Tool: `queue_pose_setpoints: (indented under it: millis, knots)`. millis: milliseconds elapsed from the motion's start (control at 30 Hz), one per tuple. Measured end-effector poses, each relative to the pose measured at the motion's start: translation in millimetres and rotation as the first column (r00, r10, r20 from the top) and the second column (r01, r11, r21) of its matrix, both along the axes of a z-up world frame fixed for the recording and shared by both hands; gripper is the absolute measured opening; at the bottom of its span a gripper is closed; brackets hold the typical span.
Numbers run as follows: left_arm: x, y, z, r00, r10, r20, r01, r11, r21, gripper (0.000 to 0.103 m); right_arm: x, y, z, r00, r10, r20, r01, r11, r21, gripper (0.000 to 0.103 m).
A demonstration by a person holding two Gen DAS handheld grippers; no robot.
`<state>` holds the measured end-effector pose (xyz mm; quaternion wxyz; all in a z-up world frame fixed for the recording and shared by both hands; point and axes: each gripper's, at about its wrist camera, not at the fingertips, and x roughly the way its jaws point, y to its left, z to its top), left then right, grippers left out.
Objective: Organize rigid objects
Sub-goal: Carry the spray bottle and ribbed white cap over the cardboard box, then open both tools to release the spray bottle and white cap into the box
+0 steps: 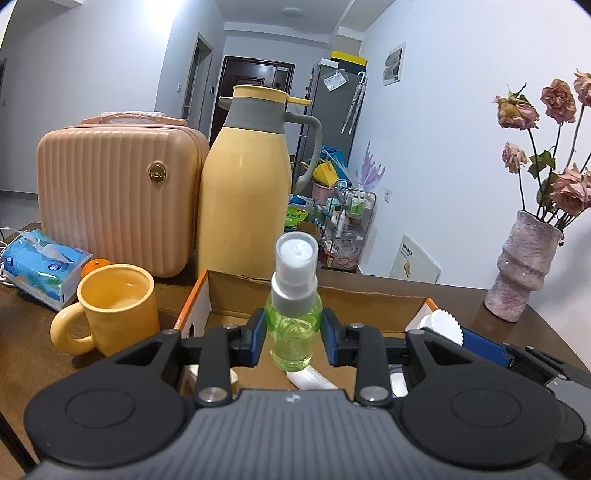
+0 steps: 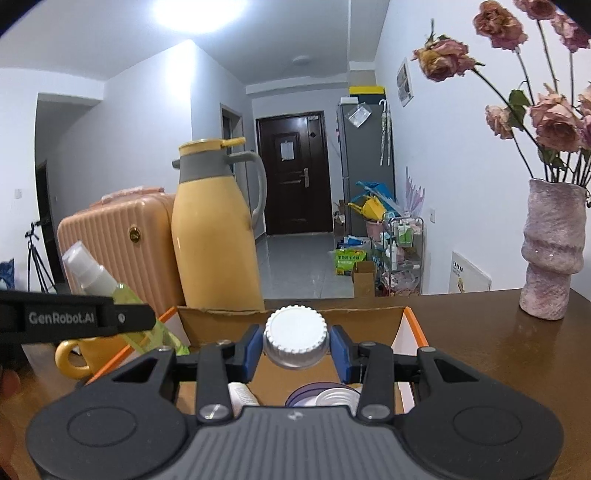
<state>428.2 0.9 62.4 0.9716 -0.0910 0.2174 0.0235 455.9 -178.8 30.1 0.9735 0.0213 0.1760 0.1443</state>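
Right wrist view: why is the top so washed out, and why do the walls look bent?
Right wrist view: a ceiling light blows out into white glare; the fisheye lens bows the walls and darkens the corners. Left wrist view: same bending, no glare, and the green bottle stays sharp.

We count one green spray bottle [image 1: 293, 325], one white-capped bottle [image 2: 296, 339], one cardboard box [image 1: 369, 302], one yellow mug [image 1: 110, 310], one yellow jug [image 1: 243, 192], one pink case [image 1: 110, 195], one tissue pack [image 1: 40, 266], one orange [image 1: 95, 264], one vase [image 1: 524, 269] and two grippers [image 1: 293, 334] [image 2: 295, 350].
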Motion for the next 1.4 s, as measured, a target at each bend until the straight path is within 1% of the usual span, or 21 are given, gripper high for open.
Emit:
queue_pose_setpoints:
  millis: [400, 700, 1000, 1033, 1067, 1100, 1133, 1167, 1200, 1233, 1267, 1300, 1333, 1400]
  knots:
    - [27.7, 3.8, -6.7, 1.000, 0.013, -0.019, -0.013, 1.000, 0.022, 0.032, 27.6, 4.7, -7.1, 0.999, -0.018, -0.032, 0.016, 0.998, -0.060, 0.039]
    - [47.8, 4.1, -14.9, 0.999, 0.032, -0.029, -0.030, 0.998, 0.063, 0.032, 45.6, 3.4, -16.1, 0.997, -0.056, -0.055, 0.051, 0.996, -0.079, 0.039]
    - [53.7, 0.5, -24.5, 0.998, 0.011, -0.056, -0.006, 0.996, 0.088, 0.032, 51.3, 6.5, -25.3, 0.995, -0.065, -0.077, 0.055, 0.991, -0.123, 0.039]
    - [53.8, -0.2, -24.9, 0.998, 0.010, -0.058, -0.004, 0.996, 0.090, 0.033, 51.0, 5.8, -25.8, 0.995, -0.068, -0.077, 0.058, 0.990, -0.125, 0.043]
    - [53.1, -0.5, -24.8, 0.998, 0.014, -0.053, -0.009, 0.995, 0.095, 0.039, 51.0, 5.2, -25.8, 0.994, -0.071, -0.077, 0.061, 0.990, -0.126, 0.048]
    - [52.1, -0.3, -24.1, 0.999, 0.020, -0.047, -0.015, 0.995, 0.100, 0.048, 50.7, 4.6, -25.8, 0.994, -0.074, -0.075, 0.064, 0.990, -0.128, 0.059]
    - [50.9, 0.3, -23.1, 0.999, 0.025, -0.040, -0.021, 0.995, 0.099, 0.070, 50.2, 4.2, -25.8, 0.994, -0.080, -0.071, 0.070, 0.989, -0.133, 0.070]
    - [48.6, 2.0, -21.9, 0.999, 0.032, -0.029, -0.030, 0.995, 0.091, 0.091, 49.8, 3.4, -25.9, 0.994, -0.086, -0.066, 0.076, 0.987, -0.139, 0.074]
    - [46.7, 3.1, -20.7, 0.999, 0.048, -0.019, -0.047, 0.995, 0.087, 0.097, 48.8, 2.7, -25.3, 0.994, -0.096, -0.057, 0.086, 0.986, -0.145, 0.081]
    - [44.8, 4.1, -19.3, 0.998, 0.070, -0.007, -0.069, 0.994, 0.088, 0.100, 48.1, 1.6, -24.6, 0.993, -0.103, -0.053, 0.094, 0.985, -0.145, 0.088]
    - [43.7, 5.0, -18.2, 0.996, 0.084, 0.001, -0.084, 0.992, 0.092, 0.103, 48.2, 0.5, -24.1, 0.993, -0.107, -0.053, 0.099, 0.985, -0.142, 0.092]
    - [43.6, 5.8, -17.6, 0.996, 0.089, 0.001, -0.089, 0.992, 0.092, 0.103, 48.2, -0.7, -23.5, 0.992, -0.111, -0.053, 0.103, 0.985, -0.137, 0.100]
    - [43.8, 6.9, -17.6, 0.996, 0.094, -0.002, -0.094, 0.992, 0.089, 0.103, 47.9, -1.6, -23.2, 0.992, -0.114, -0.051, 0.107, 0.986, -0.131, 0.103]
    - [45.4, 8.2, -18.5, 0.995, 0.098, -0.016, -0.097, 0.992, 0.083, 0.103, 47.5, -2.1, -22.4, 0.992, -0.118, -0.050, 0.111, 0.986, -0.126, 0.103]
